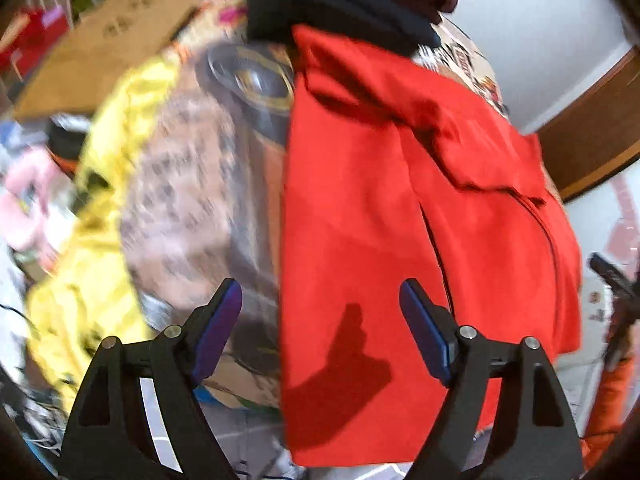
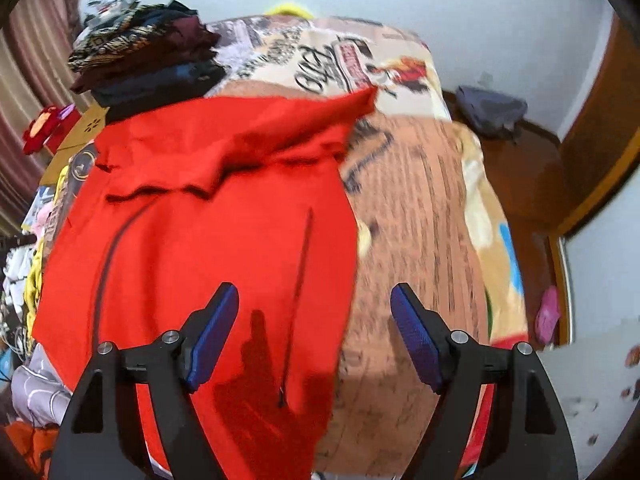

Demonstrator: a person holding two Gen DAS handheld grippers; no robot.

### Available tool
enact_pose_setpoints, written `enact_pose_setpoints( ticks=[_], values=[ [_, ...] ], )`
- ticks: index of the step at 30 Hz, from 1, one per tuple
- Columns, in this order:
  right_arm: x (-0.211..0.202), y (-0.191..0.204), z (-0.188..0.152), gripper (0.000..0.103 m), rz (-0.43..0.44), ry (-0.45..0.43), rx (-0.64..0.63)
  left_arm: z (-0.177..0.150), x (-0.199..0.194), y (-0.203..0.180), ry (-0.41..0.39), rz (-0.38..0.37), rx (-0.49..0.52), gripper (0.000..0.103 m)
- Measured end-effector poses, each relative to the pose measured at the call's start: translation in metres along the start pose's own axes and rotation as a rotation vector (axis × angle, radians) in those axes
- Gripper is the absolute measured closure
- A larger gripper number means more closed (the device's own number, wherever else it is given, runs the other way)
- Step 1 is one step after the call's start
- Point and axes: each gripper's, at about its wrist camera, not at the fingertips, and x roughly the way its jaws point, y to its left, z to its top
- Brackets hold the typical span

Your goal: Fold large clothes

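A large red garment (image 1: 384, 216) lies partly folded on a bed covered with a printed sheet (image 1: 188, 184). Its upper part is folded over into a flap. In the right wrist view the garment (image 2: 208, 220) fills the left half and shows a dark zip line. My left gripper (image 1: 320, 300) is open and empty, above the garment's left edge. My right gripper (image 2: 314, 304) is open and empty, above the garment's right edge, over the sheet (image 2: 416, 208).
A stack of dark folded clothes (image 2: 148, 68) sits at the bed's far end, also seen in the left wrist view (image 1: 352, 0). A yellow cloth (image 1: 104, 208) lies at the left. Cardboard (image 1: 108, 44) and clutter lie beyond. A wooden bed frame (image 2: 532, 184) is at the right.
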Motion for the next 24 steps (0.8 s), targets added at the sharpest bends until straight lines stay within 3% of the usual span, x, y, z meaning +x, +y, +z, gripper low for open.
enact_pose_setpoints(
  ticks=[2, 7, 12, 13, 17, 19, 21, 24],
  values=[
    [0.005, -0.006, -0.007, 0.028, 0.020, 0.021, 0.034, -0.007, 0.014, 0.006, 0.043, -0.053, -0.035, 0.022],
    [0.020, -0.017, -0.024, 0.028, 0.129, 0.044, 0.146, -0.024, 0.040, 0.010, 0.103, -0.105, -0.101, 0.022],
    [0.022, -0.014, -0.031, 0.028, 0.190, 0.017, 0.199, -0.033, 0.046, -0.014, 0.094, -0.176, -0.054, 0.022],
    [0.022, -0.012, -0.032, 0.032, 0.207, 0.013, 0.205, -0.032, 0.045, -0.019, 0.086, -0.179, -0.044, 0.026],
    [0.016, -0.002, -0.035, 0.056, 0.200, 0.005, 0.163, -0.025, 0.041, -0.031, 0.068, -0.220, -0.032, 0.079],
    [0.011, -0.003, -0.034, 0.087, 0.250, -0.009, 0.165, -0.019, 0.038, -0.038, 0.047, -0.224, -0.030, 0.092],
    [0.007, -0.009, -0.030, 0.091, 0.333, -0.015, 0.216, -0.013, 0.030, -0.048, 0.012, -0.227, -0.012, 0.095],
    [-0.002, -0.005, -0.016, 0.093, 0.366, -0.045, 0.208, 0.003, 0.014, -0.065, -0.046, -0.236, 0.031, 0.096]
  ],
)
